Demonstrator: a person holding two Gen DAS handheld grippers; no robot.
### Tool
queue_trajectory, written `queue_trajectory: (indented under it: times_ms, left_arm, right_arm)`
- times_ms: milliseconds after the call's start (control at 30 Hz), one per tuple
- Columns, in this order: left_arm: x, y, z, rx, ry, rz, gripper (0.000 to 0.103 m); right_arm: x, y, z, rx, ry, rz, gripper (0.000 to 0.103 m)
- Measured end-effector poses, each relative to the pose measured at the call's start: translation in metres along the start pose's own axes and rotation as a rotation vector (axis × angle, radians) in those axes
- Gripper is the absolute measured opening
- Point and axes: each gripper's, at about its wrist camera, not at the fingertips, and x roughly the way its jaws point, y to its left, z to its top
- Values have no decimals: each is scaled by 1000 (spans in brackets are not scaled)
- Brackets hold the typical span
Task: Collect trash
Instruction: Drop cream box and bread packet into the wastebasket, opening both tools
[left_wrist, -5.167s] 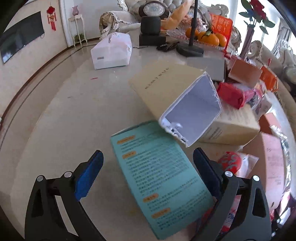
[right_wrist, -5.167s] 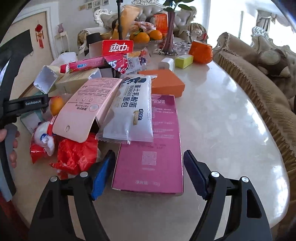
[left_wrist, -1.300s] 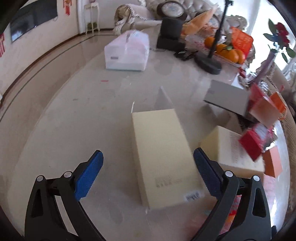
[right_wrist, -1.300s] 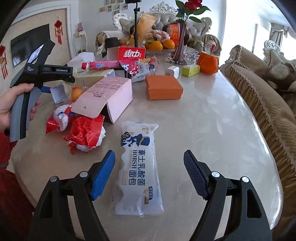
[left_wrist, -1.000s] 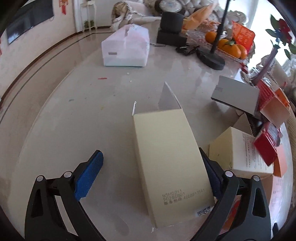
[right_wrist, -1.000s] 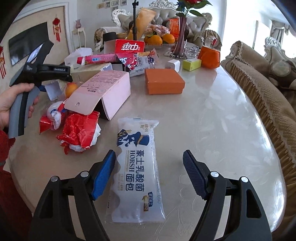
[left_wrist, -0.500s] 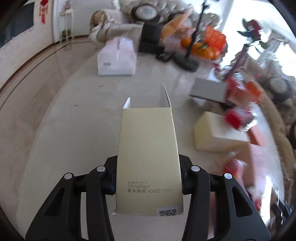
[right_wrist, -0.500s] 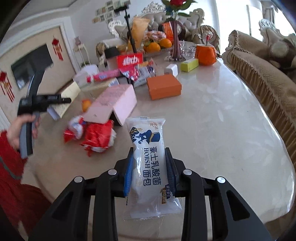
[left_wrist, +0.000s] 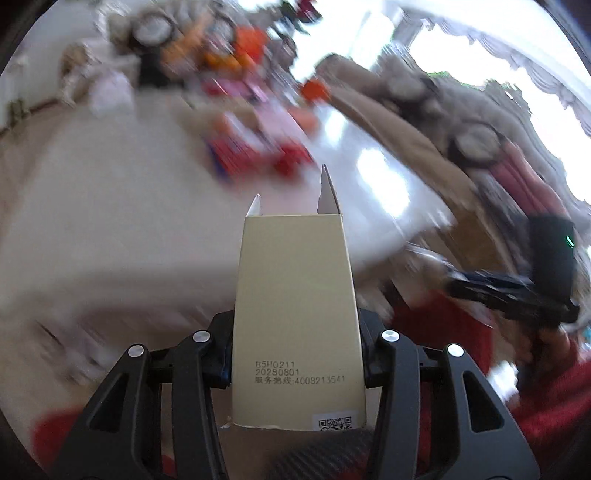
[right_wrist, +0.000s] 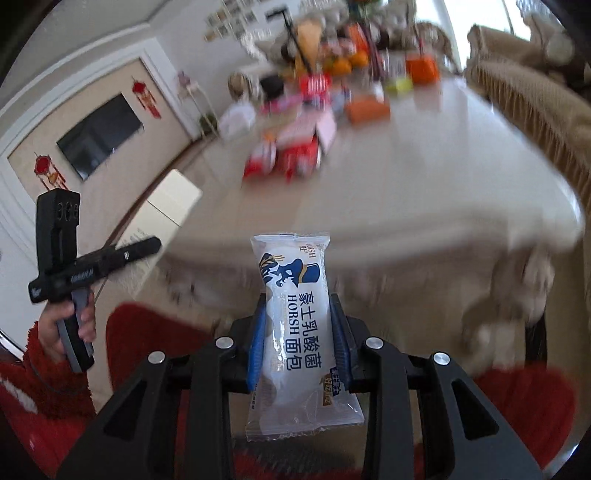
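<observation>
A cream cardboard box (left_wrist: 295, 306) with open end flaps stands lengthwise between the fingers of my left gripper (left_wrist: 295, 347), which is shut on its sides and holds it clear of the table. My right gripper (right_wrist: 299, 343) is shut on a white bread packet (right_wrist: 295, 314) with blue print, its blue pads (right_wrist: 256, 343) pressing both edges. In the right wrist view the left gripper (right_wrist: 88, 262) shows at the left in a hand, carrying the cream box (right_wrist: 162, 210). In the left wrist view the right gripper (left_wrist: 517, 288) appears blurred at the right.
The round marble table (right_wrist: 424, 177) lies ahead and below, its near edge close. Red wrappers (right_wrist: 284, 158), a pink box (right_wrist: 317, 129) and an orange box (right_wrist: 367, 107) sit mid-table, with fruit and clutter behind. A sofa (right_wrist: 535, 107) runs along the right. Red sleeves (right_wrist: 147, 343) fill the foreground.
Both grippers closed, the left on the cream box and the right on the bread packet, then lifted them off the table and drew back past its near edge, the left one swinging rightward.
</observation>
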Motion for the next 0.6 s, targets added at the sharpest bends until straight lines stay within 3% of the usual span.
queue_trajectory:
  times_ms: [200, 467, 500, 533, 567, 600]
  left_arm:
    - [83, -23, -49, 47, 216, -26, 46]
    - [156, -17, -68, 58, 311, 1, 48]
    - [163, -14, -66, 46, 315, 2, 53]
    - [169, -10, -65, 23, 318, 8, 69]
    - [172, -2, -63, 1, 315, 26, 75]
    - [173, 1, -64, -16, 311, 43, 78]
  right_arm:
    - [44, -14, -30, 53, 109, -59, 30]
    - [99, -34, -34, 20, 175, -139, 30]
    - [102, -37, -37, 14, 184, -149, 33]
    - [109, -40, -37, 16, 190, -169, 36]
    - [112, -43, -38, 22, 188, -179, 40]
    - [114, -46, -37, 32, 181, -205, 59]
